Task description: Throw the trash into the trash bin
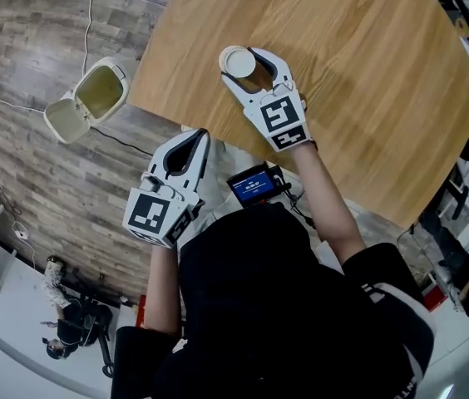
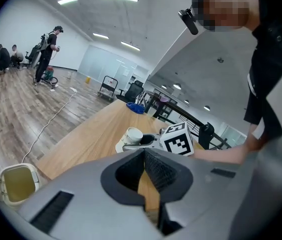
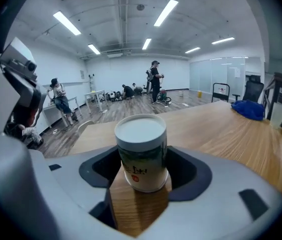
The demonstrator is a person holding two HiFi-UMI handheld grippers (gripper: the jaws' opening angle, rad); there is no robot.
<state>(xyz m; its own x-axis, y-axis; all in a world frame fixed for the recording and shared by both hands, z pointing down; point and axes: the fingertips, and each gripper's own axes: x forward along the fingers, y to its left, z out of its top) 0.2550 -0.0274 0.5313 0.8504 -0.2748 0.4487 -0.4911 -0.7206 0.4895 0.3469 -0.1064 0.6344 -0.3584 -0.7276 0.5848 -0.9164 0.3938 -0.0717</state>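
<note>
**Operator:** Well, what do you find, starting close in?

**Inspector:** Nearest your body, at lower left of the head view, your left gripper [image 1: 199, 137] has its jaws clenched together on nothing. It sits just short of the near edge of the table [image 1: 367, 73].

**Operator:** And the right one?

**Inspector:** Further out, at upper centre, your right gripper [image 1: 251, 63] has its jaws released and spread to either side of the paper cup [image 1: 237, 60]. The cup stands upright on the table, close to its left edge. The right gripper view shows a gap on each side of the cup, so I judge that nothing is gripped yet.

**Operator:** How should I take it?

**Inspector:** Keep the cup centred between the pads and close gently on the middle of its wall. A paper cup will likely buckle or tip under a hard or lopsided pinch. I cannot tell whether it holds anything, so carry it upright.

**Operator:** And the target?

**Inspector:** Farthest off, at upper left, the trash bin [image 1: 101, 91] stands on the wooden floor with its lid open, well apart from the cup. Lift clear of the table edge before you swing across.
</note>
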